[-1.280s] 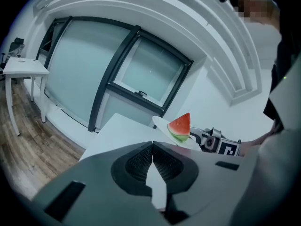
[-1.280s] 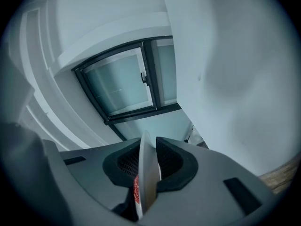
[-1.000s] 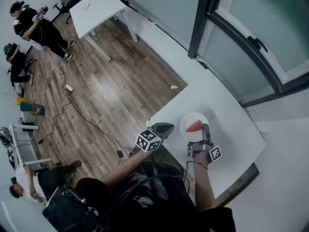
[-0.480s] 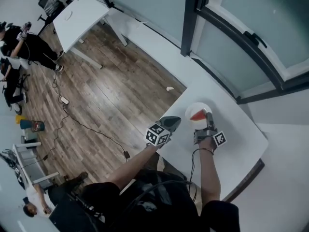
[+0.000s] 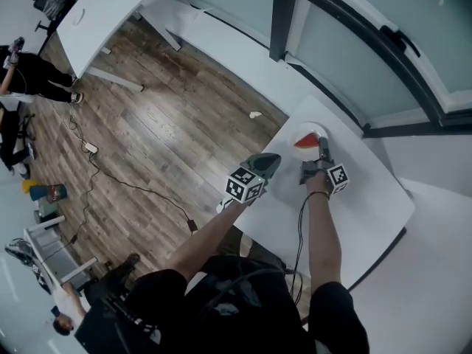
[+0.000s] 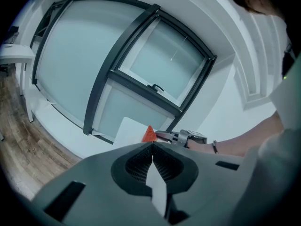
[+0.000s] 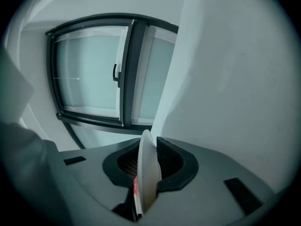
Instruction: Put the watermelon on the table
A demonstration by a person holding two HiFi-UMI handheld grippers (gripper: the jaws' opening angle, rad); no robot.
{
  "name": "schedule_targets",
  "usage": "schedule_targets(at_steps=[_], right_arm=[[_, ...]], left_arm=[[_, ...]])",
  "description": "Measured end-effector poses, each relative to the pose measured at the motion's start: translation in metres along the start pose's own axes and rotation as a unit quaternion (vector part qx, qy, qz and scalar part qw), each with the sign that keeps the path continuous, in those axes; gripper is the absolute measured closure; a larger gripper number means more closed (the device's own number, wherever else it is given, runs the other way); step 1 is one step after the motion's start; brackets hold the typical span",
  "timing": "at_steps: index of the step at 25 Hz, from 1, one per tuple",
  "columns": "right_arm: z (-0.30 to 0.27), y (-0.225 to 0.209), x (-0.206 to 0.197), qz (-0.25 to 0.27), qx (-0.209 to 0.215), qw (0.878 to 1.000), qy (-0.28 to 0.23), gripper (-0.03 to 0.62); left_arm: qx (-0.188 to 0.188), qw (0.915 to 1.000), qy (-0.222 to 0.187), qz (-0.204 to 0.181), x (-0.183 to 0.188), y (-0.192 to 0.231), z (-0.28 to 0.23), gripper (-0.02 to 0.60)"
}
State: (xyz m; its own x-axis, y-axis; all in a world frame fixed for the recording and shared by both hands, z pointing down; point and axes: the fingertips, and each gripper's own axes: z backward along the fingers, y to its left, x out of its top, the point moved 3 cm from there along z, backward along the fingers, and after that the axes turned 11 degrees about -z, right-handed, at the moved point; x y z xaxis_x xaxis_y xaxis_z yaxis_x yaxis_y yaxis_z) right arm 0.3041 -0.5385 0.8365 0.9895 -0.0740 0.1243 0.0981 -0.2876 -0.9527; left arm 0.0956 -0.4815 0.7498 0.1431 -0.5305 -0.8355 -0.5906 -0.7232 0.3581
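Note:
A red watermelon slice (image 5: 305, 141) lies on a white plate (image 5: 310, 131) over the far part of the white table (image 5: 369, 198). My right gripper (image 5: 322, 145) is shut on the plate's near rim. In the right gripper view the plate (image 7: 148, 168) shows edge-on between the jaws, with a bit of red watermelon (image 7: 135, 187) low beside it. My left gripper (image 5: 271, 158) is shut and holds nothing, just left of the plate above the table's left edge. In the left gripper view the closed left gripper (image 6: 152, 146) points at the watermelon (image 6: 149, 134) and the right gripper (image 6: 184, 136).
A dark-framed window (image 5: 346, 43) and white sill (image 5: 243, 57) run behind the table. Wooden floor (image 5: 147, 139) lies to the left, with a cable, another white table (image 5: 92, 17) and people at the far left edge.
The right gripper has carried the plate with the watermelon farther away, towards the window side of the table. The left gripper has followed alongside, still shut.

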Motion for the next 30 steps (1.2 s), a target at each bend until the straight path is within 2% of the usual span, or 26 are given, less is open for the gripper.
schedule_targets(at_steps=[5,7,8,9,10,13,14,15,16,18,19,20,21,24,26,30], right_arm=[[-0.027,0.001,0.007,0.052,-0.030,0.998,0.010,0.543],[-0.034,0.005,0.010,0.087,-0.060,0.994,0.016,0.542],[-0.037,0.007,0.011,0.126,-0.086,0.988,0.026,0.542],[-0.039,0.008,0.011,0.178,-0.119,0.976,0.039,0.542],[-0.042,0.010,0.011,0.236,-0.150,0.958,0.055,0.542],[-0.046,0.015,0.013,0.372,-0.207,0.901,0.085,0.516],[-0.047,0.017,0.015,0.411,-0.225,0.879,0.090,0.497],[-0.047,0.017,0.017,0.459,-0.249,0.848,0.094,0.479],[-0.047,0.017,0.018,0.515,-0.274,0.806,0.098,0.473],[-0.043,0.018,0.020,0.631,-0.308,0.705,0.099,0.473],[-0.039,0.022,0.020,0.673,-0.307,0.666,0.093,0.473],[-0.034,0.028,0.018,0.699,-0.295,0.646,0.085,0.473],[-0.026,0.037,0.014,0.709,-0.275,0.645,0.078,0.474],[0.013,0.066,-0.016,0.711,-0.186,0.675,0.072,0.474],[0.051,0.087,-0.040,0.712,-0.138,0.685,0.073,0.475],[0.140,0.121,-0.077,0.699,-0.077,0.708,0.068,0.503]], left_arm=[[-0.003,0.9998,-0.005,0.021,0.004,0.006,0.011,0.575],[0.001,0.9996,-0.006,0.028,0.003,0.009,0.018,0.575],[0.002,0.9995,-0.005,0.030,0.002,0.010,0.021,0.575],[0.004,0.9995,-0.003,0.032,0.001,0.012,0.024,0.575],[0.005,0.9994,-0.002,0.034,-0.001,0.013,0.026,0.575],[0.006,0.9992,-0.001,0.040,-0.005,0.012,0.030,0.575],[0.005,0.9992,-0.001,0.040,-0.004,0.010,0.030,0.575],[0.002,0.9992,-0.002,0.039,-0.004,0.007,0.031,0.575],[-0.001,0.9993,-0.002,0.038,-0.002,0.004,0.033,0.575],[-0.005,0.9994,-0.005,0.033,0.000,-0.003,0.036,0.575],[-0.007,0.9995,-0.007,0.030,0.002,-0.007,0.037,0.575],[-0.008,0.9996,-0.009,0.025,0.005,-0.010,0.039,0.575],[-0.009,0.9997,-0.012,0.020,0.007,-0.014,0.042,0.575],[-0.009,0.9997,-0.021,0.001,0.013,-0.025,0.055,0.575],[-0.006,0.9995,-0.025,-0.018,0.017,-0.036,0.065,0.575],[0.030,0.9966,-0.015,-0.075,0.022,-0.064,0.089,0.575]])
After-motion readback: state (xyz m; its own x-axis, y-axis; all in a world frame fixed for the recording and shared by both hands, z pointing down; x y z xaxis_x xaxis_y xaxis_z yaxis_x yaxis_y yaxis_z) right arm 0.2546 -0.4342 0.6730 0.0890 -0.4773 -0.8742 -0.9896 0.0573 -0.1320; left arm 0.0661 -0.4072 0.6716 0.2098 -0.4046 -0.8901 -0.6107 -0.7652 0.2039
